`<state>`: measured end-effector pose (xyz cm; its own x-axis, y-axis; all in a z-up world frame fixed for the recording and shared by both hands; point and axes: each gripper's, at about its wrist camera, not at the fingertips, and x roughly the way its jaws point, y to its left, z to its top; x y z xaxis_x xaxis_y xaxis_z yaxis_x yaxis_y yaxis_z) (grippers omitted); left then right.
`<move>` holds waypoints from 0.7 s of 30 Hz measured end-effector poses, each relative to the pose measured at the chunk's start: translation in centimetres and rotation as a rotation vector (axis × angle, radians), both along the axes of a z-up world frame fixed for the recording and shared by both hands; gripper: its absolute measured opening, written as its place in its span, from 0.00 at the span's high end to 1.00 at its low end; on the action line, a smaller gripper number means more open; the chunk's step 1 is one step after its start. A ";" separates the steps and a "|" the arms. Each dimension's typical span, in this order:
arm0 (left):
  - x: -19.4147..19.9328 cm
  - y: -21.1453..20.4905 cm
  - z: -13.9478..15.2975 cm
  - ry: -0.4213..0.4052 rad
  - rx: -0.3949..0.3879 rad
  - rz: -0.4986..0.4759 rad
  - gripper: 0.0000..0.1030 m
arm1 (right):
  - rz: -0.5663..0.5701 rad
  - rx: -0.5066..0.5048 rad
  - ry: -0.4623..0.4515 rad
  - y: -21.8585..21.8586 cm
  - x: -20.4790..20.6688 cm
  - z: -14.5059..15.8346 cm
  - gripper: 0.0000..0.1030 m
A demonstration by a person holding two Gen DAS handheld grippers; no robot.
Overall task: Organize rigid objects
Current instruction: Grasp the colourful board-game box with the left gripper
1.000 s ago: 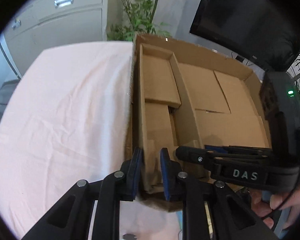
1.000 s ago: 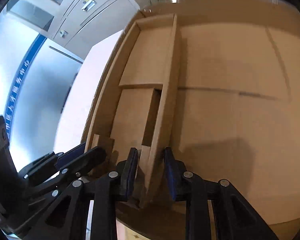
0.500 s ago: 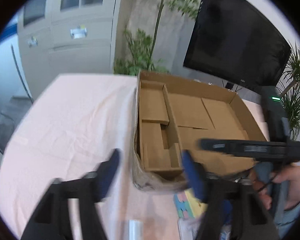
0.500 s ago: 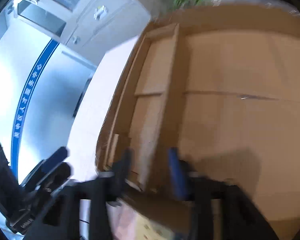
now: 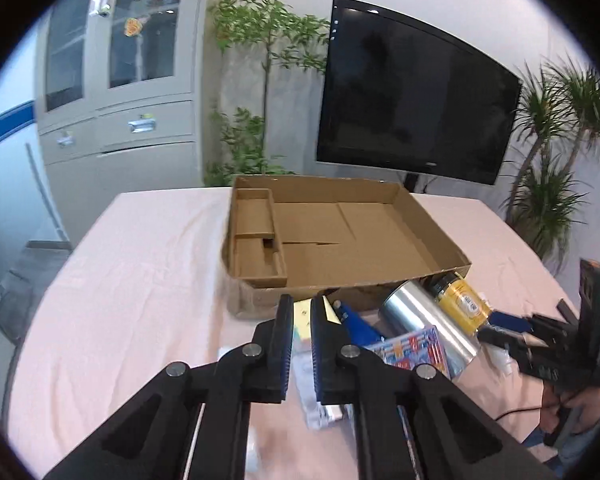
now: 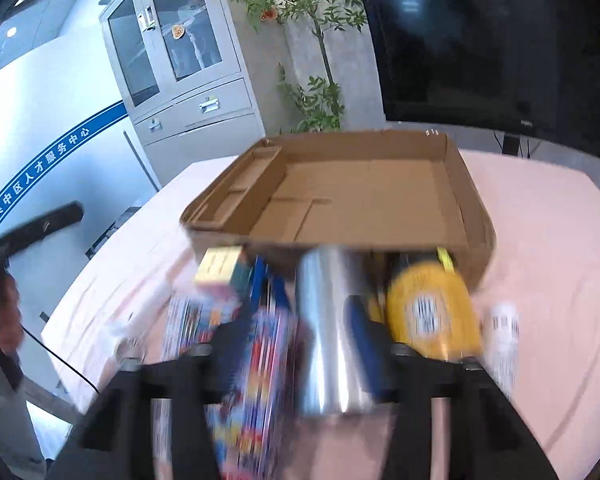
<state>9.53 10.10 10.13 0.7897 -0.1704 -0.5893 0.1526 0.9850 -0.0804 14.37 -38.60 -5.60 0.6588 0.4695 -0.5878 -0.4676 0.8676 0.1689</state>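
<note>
Showing only from the right wrist: white bottle (image 6: 504,332); left gripper (image 5: 301,316) closed empty, right gripper (image 6: 300,336) part-open, closing.

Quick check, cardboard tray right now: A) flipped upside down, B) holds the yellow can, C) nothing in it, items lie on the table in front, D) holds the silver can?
C: the cardboard tray shows only bare compartments, while the silver can and yellow can lie on the tablecloth at its near edge.
</note>
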 end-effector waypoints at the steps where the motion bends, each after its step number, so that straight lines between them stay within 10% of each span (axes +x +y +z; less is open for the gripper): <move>1: -0.7 -0.5 0.0 -0.003 0.007 -0.008 0.82 | 0.021 0.012 0.003 -0.1 -1.0 -0.7 0.40; 2: -1.1 -1.0 -0.4 0.016 0.010 -0.016 0.40 | 0.043 0.025 0.010 -0.1 -2.1 -1.6 0.01; 3: -1.5 -1.5 -1.1 0.046 0.003 -0.014 0.01 | 0.061 0.042 0.007 0.2 -2.9 -2.4 0.00; 13: 1.2 -4.8 -15.4 0.429 -0.284 -0.136 0.06 | 0.208 -0.024 0.138 4.7 -6.4 -9.8 0.01; 21: 2.4 -5.8 -17.7 0.468 -0.264 -0.142 0.30 | 0.166 -0.113 0.198 8.1 -4.3 -11.8 0.07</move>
